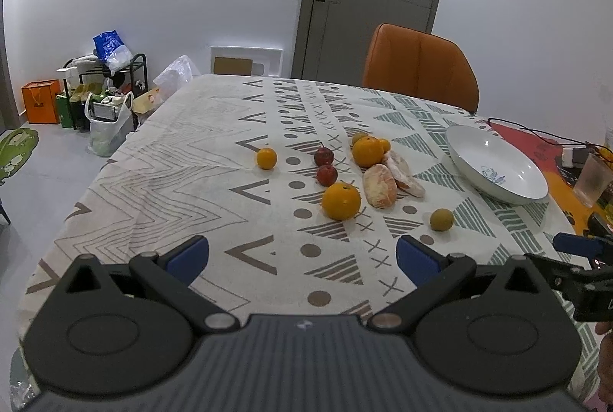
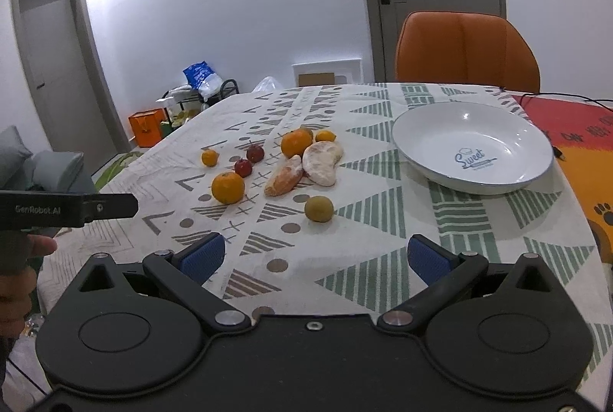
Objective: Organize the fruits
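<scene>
Fruit lies scattered on the patterned tablecloth: a large orange (image 1: 341, 201) (image 2: 227, 187), a second orange (image 1: 367, 151) (image 2: 296, 143), a small orange (image 1: 266, 158) (image 2: 209, 157), two red fruits (image 1: 326, 175) (image 2: 243, 167), two peeled pomelo pieces (image 1: 379, 185) (image 2: 322, 162) and a greenish-brown round fruit (image 1: 441, 219) (image 2: 318, 208). An empty white bowl (image 1: 498, 178) (image 2: 429, 128) sits to their right. My left gripper (image 1: 302, 253) is open, short of the fruit. My right gripper (image 2: 316, 257) is open too, just short of the greenish fruit.
An orange chair (image 1: 419, 65) (image 2: 465, 50) stands behind the table. A red mat (image 2: 574, 128), a cable and a plastic cup (image 1: 592, 180) occupy the table's right side. Bags and a shelf (image 1: 103, 94) clutter the floor at left. A hand (image 2: 23, 259) holds the left gripper's body.
</scene>
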`<state>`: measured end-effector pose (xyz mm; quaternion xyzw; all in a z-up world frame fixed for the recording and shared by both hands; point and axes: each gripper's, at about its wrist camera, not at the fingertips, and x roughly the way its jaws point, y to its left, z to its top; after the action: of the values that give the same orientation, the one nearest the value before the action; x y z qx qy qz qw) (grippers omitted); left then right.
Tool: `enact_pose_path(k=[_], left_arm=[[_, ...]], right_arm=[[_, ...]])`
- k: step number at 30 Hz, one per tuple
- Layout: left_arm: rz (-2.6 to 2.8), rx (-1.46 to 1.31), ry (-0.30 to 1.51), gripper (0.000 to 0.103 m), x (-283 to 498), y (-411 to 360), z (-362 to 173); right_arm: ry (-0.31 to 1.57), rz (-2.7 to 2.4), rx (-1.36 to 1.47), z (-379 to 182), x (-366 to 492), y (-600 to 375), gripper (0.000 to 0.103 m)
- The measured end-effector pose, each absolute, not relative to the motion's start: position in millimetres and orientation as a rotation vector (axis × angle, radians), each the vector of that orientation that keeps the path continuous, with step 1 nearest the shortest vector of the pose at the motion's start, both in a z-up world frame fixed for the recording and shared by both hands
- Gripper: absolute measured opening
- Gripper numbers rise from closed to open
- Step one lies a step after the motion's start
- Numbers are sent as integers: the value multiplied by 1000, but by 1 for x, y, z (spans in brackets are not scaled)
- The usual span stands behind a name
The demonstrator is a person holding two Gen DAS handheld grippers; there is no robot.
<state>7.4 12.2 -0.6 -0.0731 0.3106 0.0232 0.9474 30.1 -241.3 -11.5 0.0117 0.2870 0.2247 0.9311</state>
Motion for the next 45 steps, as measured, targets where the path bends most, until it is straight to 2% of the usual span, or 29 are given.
enact_pose_path(k=[16, 21, 26, 35, 45], left_arm=[[-9, -171, 603, 99, 36, 10, -11], [-16, -182, 614, 89, 50, 10, -15], [-28, -190, 628, 82, 62, 10, -19], [-50, -189, 655, 68, 85, 3, -28], [-57, -205, 686, 60, 105, 3, -41]], right_arm=[[598, 465, 103, -28, 61, -246, 101], [614, 465, 118, -32, 73, -246, 87], [630, 459, 139, -36, 85, -248, 79], [662, 476, 147, -44, 103, -243, 69], [689, 492, 136, -49, 116, -233, 61]])
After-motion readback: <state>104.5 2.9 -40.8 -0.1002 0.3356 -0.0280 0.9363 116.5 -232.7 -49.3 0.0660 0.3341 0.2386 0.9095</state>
